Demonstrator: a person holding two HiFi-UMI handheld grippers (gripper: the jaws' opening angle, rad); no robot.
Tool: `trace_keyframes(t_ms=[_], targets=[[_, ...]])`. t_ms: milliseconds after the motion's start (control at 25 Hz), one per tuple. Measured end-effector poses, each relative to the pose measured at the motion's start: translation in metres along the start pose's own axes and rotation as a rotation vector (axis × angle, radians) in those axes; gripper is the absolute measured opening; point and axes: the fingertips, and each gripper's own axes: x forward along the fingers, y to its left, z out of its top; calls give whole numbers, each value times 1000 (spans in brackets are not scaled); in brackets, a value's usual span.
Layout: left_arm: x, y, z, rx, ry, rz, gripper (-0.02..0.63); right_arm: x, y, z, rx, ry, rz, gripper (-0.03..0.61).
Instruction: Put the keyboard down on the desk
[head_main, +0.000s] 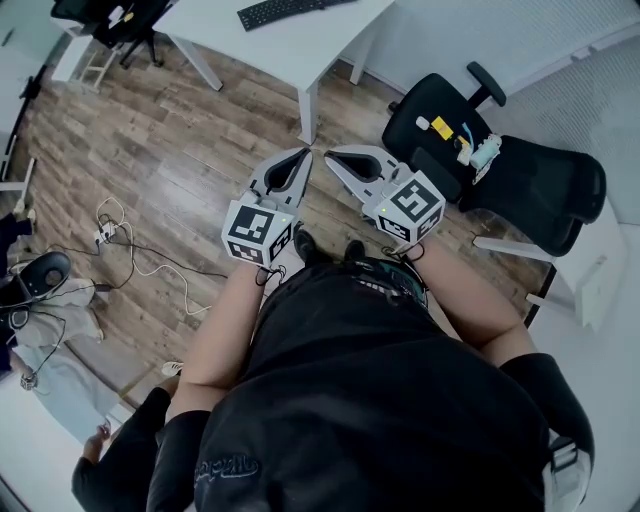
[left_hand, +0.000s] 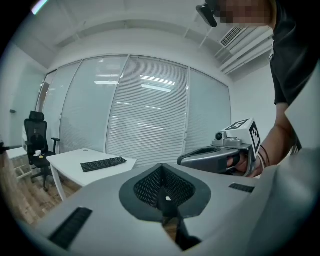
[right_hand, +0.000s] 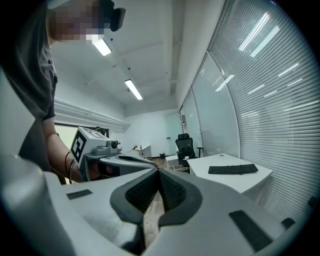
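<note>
Keyboard (head_main: 280, 12) is found lying flat on the white desk (head_main: 320, 35), well apart from both grippers. The left gripper (head_main: 303, 153) is held over the wooden floor (head_main: 150, 150), its jaws brought together at the tips with nothing between them. The right gripper (head_main: 329, 153), just beside it, is likewise closed and empty. Further right, a black office chair (head_main: 520, 180) is noted, with small items on its seat
</note>
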Motion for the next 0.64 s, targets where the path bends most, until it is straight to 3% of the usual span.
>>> trace_keyframes(t_ms=[640], targets=[[-17,28,0,-11,-24,-9,15,29,9,3,0,2,-11,23]])
